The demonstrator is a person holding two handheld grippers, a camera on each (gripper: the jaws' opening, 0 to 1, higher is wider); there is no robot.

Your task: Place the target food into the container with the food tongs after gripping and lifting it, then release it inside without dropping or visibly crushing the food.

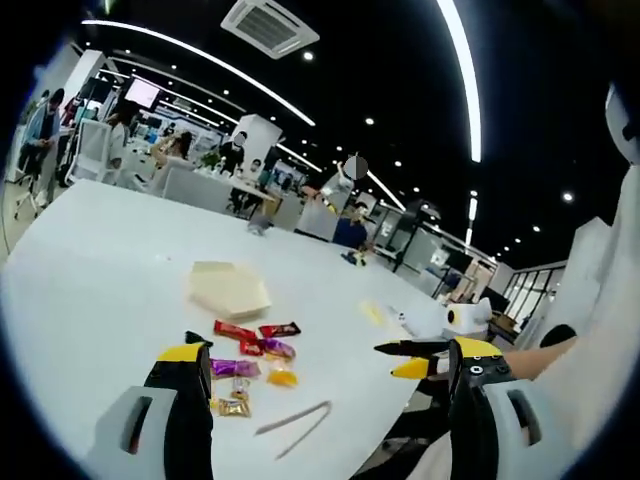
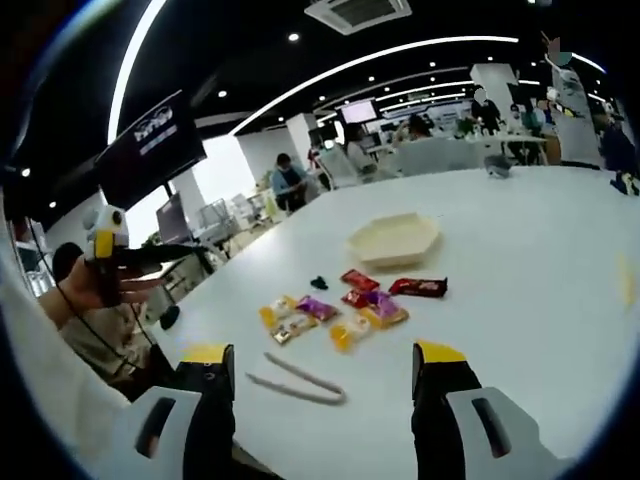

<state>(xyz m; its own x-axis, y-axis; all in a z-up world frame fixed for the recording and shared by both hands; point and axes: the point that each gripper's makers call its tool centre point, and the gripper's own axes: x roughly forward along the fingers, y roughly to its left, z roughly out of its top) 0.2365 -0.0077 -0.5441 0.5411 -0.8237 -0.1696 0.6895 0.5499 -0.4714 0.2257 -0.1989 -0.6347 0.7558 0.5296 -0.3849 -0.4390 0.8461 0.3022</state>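
Observation:
A cream hexagonal container [image 1: 230, 290] [image 2: 393, 240] lies on the white table [image 1: 100, 300] [image 2: 540, 290]. Just this side of it are several wrapped snacks [image 1: 250, 350] [image 2: 345, 310] in red, purple and yellow. Metal food tongs [image 1: 293, 425] [image 2: 297, 380] lie flat near the table edge, touched by nothing. My left gripper [image 1: 330, 350] is open and held above the snacks, empty. My right gripper [image 2: 323, 352] is open too, over the tongs and snacks. Each gripper shows in the other's view, hand-held off the table edge: the right gripper [image 1: 395, 358] and the left gripper [image 2: 140, 262].
The table edge [image 1: 400, 400] [image 2: 215, 330] runs close to the tongs. A white roll [image 1: 465, 318] and a yellow scrap [image 1: 372, 312] lie further along. A small dark item [image 2: 318, 279] sits near the snacks. People and desks [image 1: 120, 140] [image 2: 290, 185] fill the background.

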